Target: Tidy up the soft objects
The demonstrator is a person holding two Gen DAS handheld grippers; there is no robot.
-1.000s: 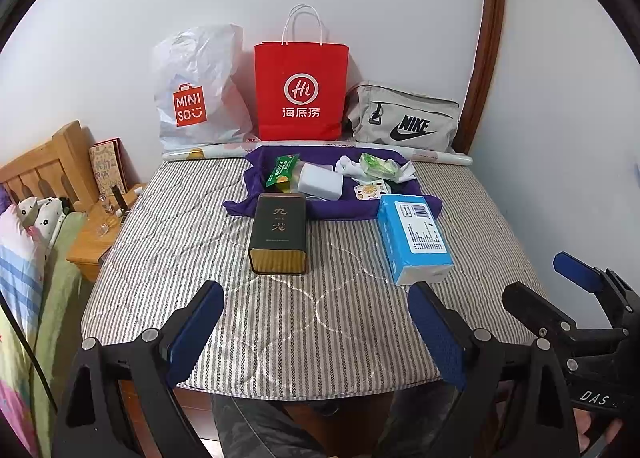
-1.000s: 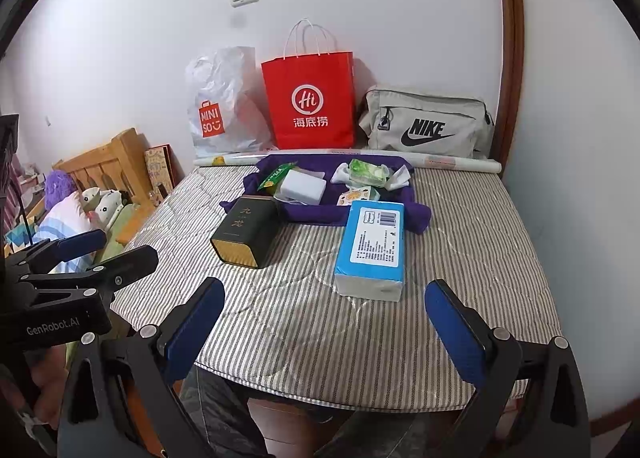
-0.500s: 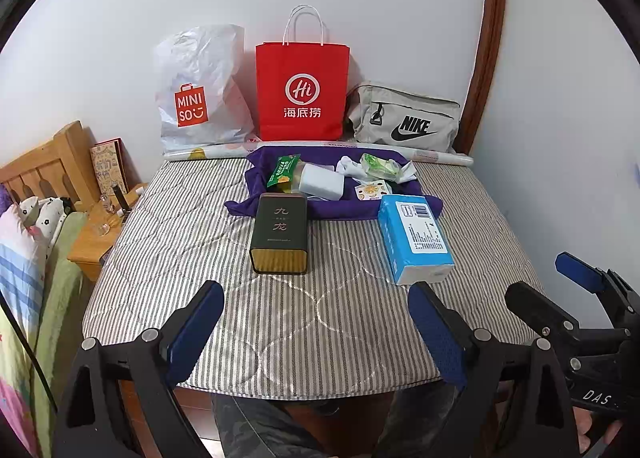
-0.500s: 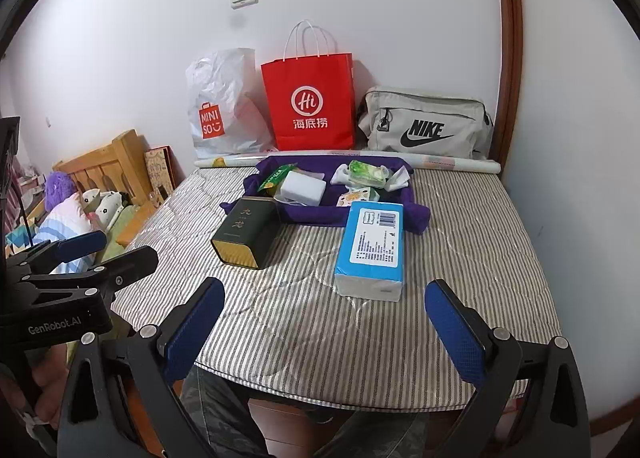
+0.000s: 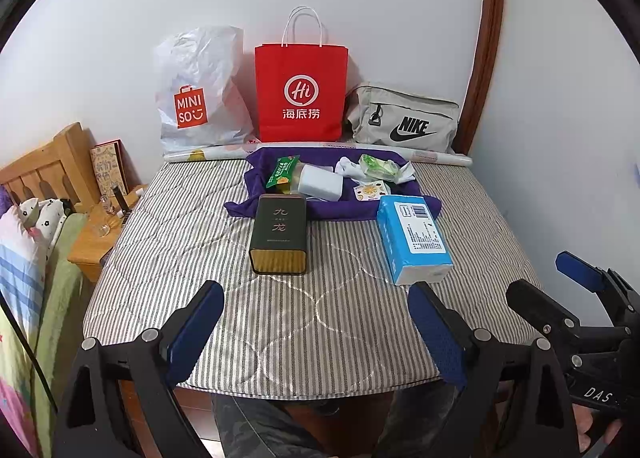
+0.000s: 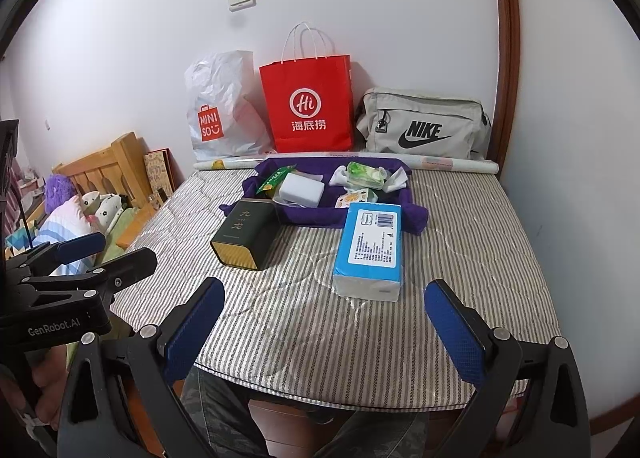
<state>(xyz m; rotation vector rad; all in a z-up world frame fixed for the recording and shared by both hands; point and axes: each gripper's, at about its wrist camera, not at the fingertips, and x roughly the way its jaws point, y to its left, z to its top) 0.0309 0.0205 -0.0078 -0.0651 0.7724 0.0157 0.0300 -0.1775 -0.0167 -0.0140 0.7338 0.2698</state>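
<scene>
Before me is a bed [image 5: 168, 242] with a grey striped quilted mattress. Directly on it, near me, I see a dark tin [image 5: 279, 233] lying on its side and, well to its right, a blue tissue pack [image 5: 414, 244], each touching the near edge of a purple cloth [image 5: 340, 212] spread behind them. Along the far edge a paper roll [image 5: 440, 156] lies across the bed, and behind it a white bag [image 5: 200, 94], a red bag [image 5: 301, 94] and a grey pouch [image 5: 404, 123] stand against the wall.

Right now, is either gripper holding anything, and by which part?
Nothing is held. The left gripper and right gripper are both open and empty, short of the blue tissue pack.
</scene>
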